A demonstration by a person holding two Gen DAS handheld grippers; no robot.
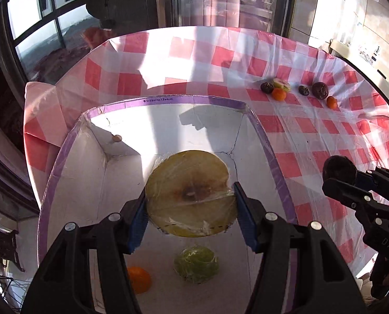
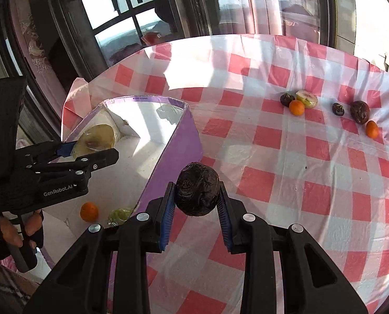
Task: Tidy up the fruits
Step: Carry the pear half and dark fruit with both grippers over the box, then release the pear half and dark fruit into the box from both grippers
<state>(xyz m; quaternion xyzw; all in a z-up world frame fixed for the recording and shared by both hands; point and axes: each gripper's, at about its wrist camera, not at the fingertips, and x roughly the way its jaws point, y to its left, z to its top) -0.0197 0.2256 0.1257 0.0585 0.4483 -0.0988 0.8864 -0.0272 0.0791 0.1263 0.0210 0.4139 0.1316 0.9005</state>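
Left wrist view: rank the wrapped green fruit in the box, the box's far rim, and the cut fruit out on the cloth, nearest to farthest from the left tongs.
1. Wrapped green fruit: on the box floor, under the left tongs.
2. Box's far rim: purple edge, straight ahead.
3. Cut fruit: on the checked cloth, far right.

Dark wrinkled fruit [image 2: 197,193], prob. passionfruit, in right tool [image 2: 196,210] beside box [image 2: 173,154].
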